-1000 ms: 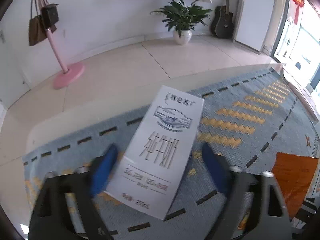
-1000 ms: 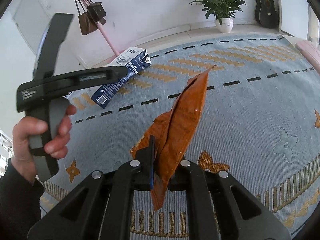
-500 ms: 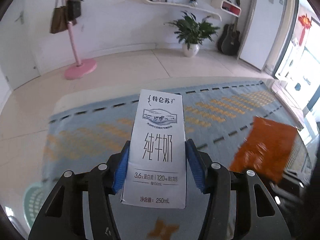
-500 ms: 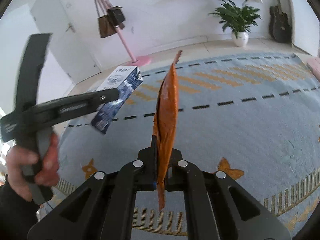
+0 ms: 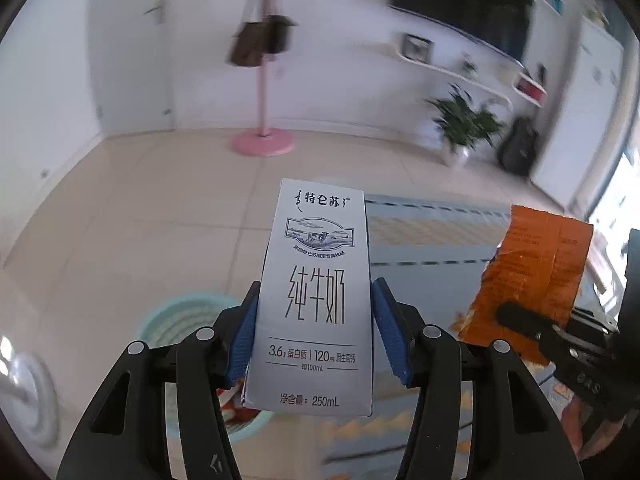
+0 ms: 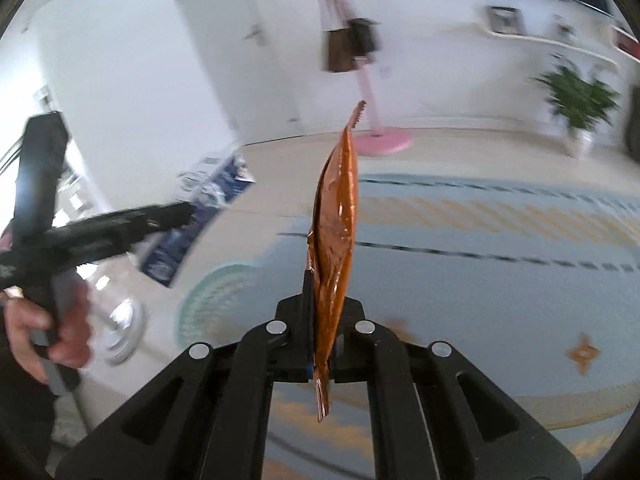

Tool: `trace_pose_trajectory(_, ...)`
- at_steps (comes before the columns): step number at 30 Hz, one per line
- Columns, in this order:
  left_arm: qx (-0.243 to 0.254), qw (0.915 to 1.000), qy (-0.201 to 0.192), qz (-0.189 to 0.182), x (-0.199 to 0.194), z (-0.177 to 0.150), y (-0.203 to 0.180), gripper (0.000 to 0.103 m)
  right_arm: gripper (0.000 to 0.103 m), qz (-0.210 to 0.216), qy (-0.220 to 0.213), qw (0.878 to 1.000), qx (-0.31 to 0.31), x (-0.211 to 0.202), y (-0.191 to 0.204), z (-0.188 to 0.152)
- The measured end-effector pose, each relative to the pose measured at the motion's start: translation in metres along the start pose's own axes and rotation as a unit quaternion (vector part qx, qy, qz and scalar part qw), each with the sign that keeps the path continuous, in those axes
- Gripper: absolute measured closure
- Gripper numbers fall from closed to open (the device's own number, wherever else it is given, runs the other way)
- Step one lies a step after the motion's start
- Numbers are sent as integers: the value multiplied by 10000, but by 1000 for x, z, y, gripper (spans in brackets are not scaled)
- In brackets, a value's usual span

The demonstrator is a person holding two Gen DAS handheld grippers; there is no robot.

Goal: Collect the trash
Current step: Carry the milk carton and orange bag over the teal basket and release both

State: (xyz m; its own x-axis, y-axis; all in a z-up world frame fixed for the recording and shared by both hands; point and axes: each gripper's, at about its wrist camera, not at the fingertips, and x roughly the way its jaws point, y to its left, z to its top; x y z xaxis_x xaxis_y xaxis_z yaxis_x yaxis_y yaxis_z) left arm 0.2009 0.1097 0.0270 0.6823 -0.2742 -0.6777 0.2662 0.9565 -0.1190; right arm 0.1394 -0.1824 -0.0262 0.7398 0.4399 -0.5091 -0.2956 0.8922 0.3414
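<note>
Milk carton [image 5: 316,300] sits upright, pinched between the left gripper's [image 5: 314,332] blue pads, in the air just above and beside the teal basket [image 5: 188,312] on the floor. Beside it, the right gripper [image 6: 320,344] clamps an orange wrapper [image 6: 334,240] edge-on. Judged step: carrying both to the basket; next, centre each over its opening and release.
</note>
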Motion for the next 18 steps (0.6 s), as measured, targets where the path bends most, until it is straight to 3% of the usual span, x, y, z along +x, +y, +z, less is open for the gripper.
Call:
trace_pose_trajectory(7, -692, 9974, 45, 217, -11, -35, 104, 51, 100, 557, 704, 9943, -583, 68, 133, 20)
trace_pose_trajectory(12, -1068, 9937, 195, 273, 15, -60, 159, 50, 100, 474, 1401, 9882, -410, 140, 172, 17)
trace_pose_trajectory(18, -1518, 9865, 554, 264, 69, -88, 207, 50, 100, -40, 2102, 9772, -286, 218, 185, -1)
